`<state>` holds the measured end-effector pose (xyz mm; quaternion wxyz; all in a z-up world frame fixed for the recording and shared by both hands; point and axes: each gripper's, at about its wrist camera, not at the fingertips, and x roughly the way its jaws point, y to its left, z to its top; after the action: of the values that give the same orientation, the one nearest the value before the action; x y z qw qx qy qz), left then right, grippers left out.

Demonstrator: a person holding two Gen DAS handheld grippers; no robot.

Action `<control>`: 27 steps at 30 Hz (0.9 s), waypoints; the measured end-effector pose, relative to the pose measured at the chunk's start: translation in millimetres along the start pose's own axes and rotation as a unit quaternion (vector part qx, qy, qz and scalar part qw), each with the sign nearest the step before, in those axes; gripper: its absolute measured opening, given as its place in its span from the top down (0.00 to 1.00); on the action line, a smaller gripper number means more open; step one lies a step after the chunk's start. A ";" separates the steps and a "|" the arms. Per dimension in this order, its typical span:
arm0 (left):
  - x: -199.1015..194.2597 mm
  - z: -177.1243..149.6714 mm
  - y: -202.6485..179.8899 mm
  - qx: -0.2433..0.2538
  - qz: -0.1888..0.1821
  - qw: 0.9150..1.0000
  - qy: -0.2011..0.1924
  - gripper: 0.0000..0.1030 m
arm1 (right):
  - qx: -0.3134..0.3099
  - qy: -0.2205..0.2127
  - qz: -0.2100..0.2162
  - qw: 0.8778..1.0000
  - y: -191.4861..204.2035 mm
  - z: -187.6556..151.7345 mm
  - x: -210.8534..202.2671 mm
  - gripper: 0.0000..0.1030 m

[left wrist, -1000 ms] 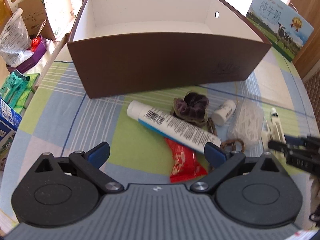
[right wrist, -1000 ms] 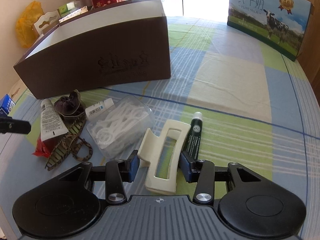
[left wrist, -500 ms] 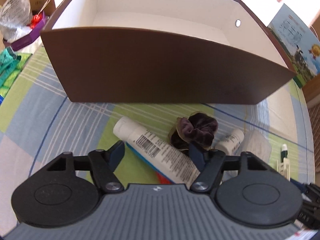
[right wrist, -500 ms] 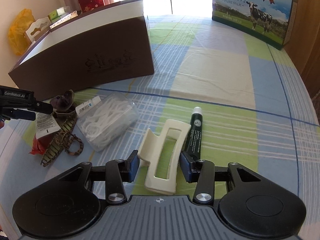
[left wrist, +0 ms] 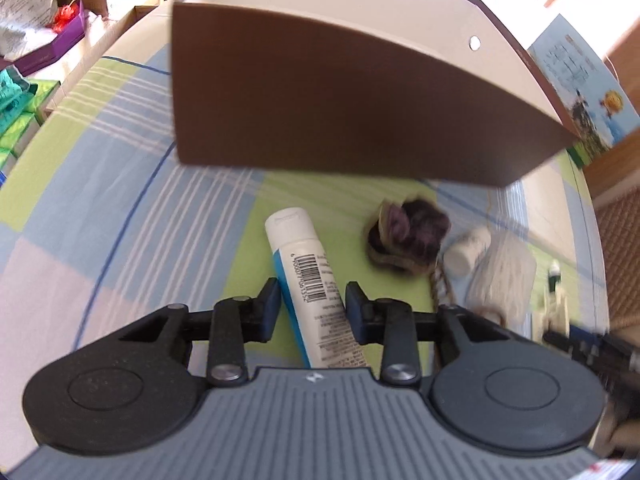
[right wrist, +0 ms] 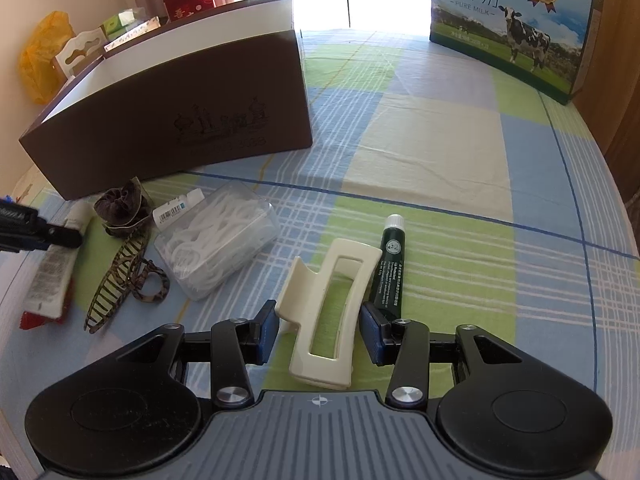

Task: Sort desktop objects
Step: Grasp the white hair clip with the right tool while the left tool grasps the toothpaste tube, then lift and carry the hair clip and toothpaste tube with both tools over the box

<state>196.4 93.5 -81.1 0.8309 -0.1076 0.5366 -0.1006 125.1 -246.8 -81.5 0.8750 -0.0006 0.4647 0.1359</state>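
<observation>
1. Left wrist view: your left hand-held gripper [left wrist: 311, 306] has closed in from wide apart a second ago; its pads now bracket the white tube [left wrist: 308, 280], touching or nearly so. The tube lies on the desk [left wrist: 120, 200] before the brown box [left wrist: 320, 112]. The pickup looks imminent.
2. Right wrist view: your right hand-held gripper [right wrist: 319, 330] is unchanged, spread around the cream clip [right wrist: 326, 312] without pinching it; the green tube [right wrist: 390, 268] lies just beside.
</observation>
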 end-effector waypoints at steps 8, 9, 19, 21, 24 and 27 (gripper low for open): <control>-5.7 -18.6 -26.1 0.119 0.069 0.990 0.011 0.71 | -0.006 0.000 -0.001 1.000 2.2 1.3 1.5 0.60; -3.3 -20.2 -26.0 0.113 0.066 0.991 0.012 0.71 | -0.007 0.000 -0.002 1.000 2.9 2.0 2.1 0.60; 4.5 -23.5 -49.2 0.148 0.059 0.987 0.002 0.79 | -0.016 0.001 0.000 1.000 8.2 2.0 8.2 0.62; 0.1 -27.1 -48.0 0.146 0.052 0.988 -0.001 0.79 | -0.016 -0.001 0.008 1.000 10.3 0.2 4.9 0.62; -5.6 -30.1 -49.0 0.143 0.046 0.989 -0.006 0.79 | -0.011 -0.004 0.022 1.000 12.1 -1.1 -1.1 0.62; -15.1 -31.2 -50.0 0.140 0.042 0.989 -0.015 0.79 | -0.009 -0.012 0.030 0.999 14.5 1.8 -8.5 0.62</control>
<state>159.3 47.8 -66.1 0.8494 0.0309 0.5083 -0.1383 118.6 -234.7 -71.7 0.8761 0.0075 0.4525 0.1660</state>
